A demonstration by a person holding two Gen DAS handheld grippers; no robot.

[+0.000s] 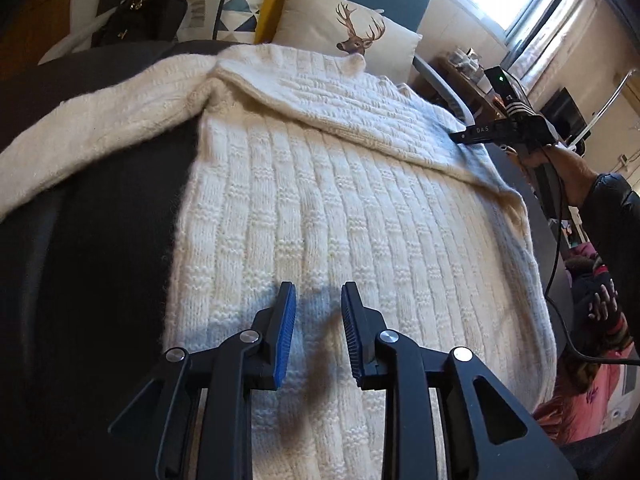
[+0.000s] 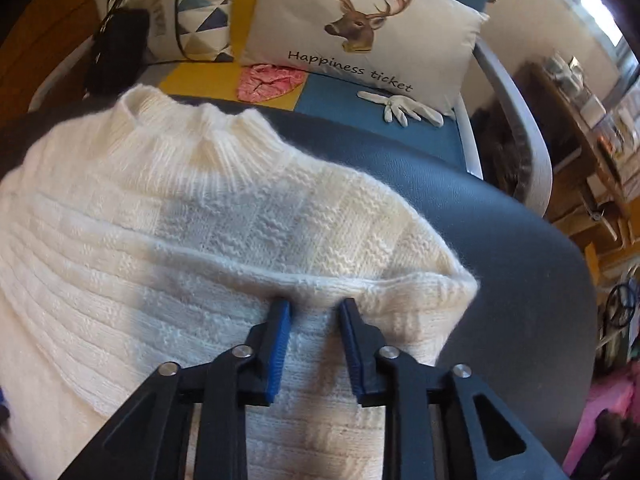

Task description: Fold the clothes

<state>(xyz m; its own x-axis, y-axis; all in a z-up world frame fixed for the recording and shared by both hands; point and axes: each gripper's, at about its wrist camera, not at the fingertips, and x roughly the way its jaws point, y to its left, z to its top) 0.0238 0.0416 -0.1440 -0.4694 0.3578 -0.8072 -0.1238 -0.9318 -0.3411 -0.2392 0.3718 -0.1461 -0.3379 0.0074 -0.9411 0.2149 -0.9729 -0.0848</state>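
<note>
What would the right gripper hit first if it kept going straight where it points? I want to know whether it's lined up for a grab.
Most likely the white knit sweater: the right gripper points steeply down, its tips at the folded edge near the shoulder. Whether they touch is unclear.

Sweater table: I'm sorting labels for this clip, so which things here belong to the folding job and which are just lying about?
Job:
- white knit sweater
- left claw
- right claw

Lying about:
- deer pillow
- triangle-print pillow
- black handbag
- white glove
- pink item
</note>
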